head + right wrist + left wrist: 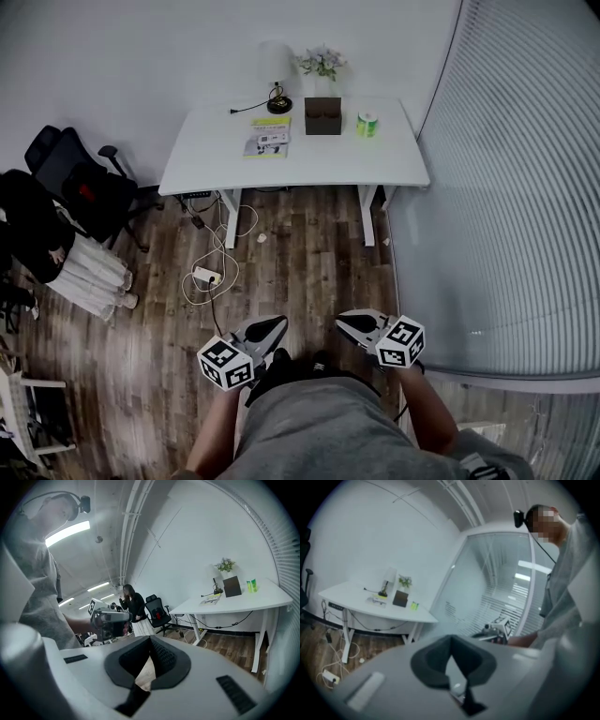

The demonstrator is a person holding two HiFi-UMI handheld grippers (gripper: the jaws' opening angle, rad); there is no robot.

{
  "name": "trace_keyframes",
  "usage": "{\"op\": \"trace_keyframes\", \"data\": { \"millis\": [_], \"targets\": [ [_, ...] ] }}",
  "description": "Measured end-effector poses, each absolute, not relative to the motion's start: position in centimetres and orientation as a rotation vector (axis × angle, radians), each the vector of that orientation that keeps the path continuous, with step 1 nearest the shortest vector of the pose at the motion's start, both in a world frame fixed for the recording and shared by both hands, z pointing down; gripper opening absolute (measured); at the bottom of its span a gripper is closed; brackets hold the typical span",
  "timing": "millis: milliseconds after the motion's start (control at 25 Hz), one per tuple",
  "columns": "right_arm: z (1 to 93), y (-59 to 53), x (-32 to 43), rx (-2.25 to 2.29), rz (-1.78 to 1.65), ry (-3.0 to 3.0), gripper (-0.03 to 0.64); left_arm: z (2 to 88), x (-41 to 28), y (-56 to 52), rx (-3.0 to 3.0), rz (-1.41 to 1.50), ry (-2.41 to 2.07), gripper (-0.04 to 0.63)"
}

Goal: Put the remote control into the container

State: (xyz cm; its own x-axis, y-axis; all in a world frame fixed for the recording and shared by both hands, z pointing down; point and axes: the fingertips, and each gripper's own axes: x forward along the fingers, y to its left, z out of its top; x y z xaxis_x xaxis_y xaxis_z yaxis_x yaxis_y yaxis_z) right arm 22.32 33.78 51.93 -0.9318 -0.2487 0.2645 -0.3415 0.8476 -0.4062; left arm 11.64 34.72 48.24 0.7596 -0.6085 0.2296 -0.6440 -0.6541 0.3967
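Container [322, 116] interior unseen (too distant)

The right gripper [150, 644] fills the lower frame, jaws together on nothing, while at right the white bench [262, 599] carries a dark container [232, 586] beside a small plant [225, 565].

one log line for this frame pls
stage: not at desk yet | left gripper: shut, empty | right gripper: shut, empty | both: low by waist | container: on desk, untouched
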Motion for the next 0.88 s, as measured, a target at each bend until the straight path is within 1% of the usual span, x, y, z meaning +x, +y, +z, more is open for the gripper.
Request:
{"op": "trace_keyframes", "data": {
  "millis": [560, 880],
  "targets": [
    [50.3, 29.6, 21.6, 0.533, 0.571, -2.814, 0.017, 48.4, 13.0, 30.8, 2.544, 0.107, -0.825, -0.005],
    [50.4, 25.0, 18.7, 0.581, 0.584, -2.811, 0.017, 49.5, 11.3, 27.1, 2.534, 0.127, -0.759, -0.005]
  ]
}}
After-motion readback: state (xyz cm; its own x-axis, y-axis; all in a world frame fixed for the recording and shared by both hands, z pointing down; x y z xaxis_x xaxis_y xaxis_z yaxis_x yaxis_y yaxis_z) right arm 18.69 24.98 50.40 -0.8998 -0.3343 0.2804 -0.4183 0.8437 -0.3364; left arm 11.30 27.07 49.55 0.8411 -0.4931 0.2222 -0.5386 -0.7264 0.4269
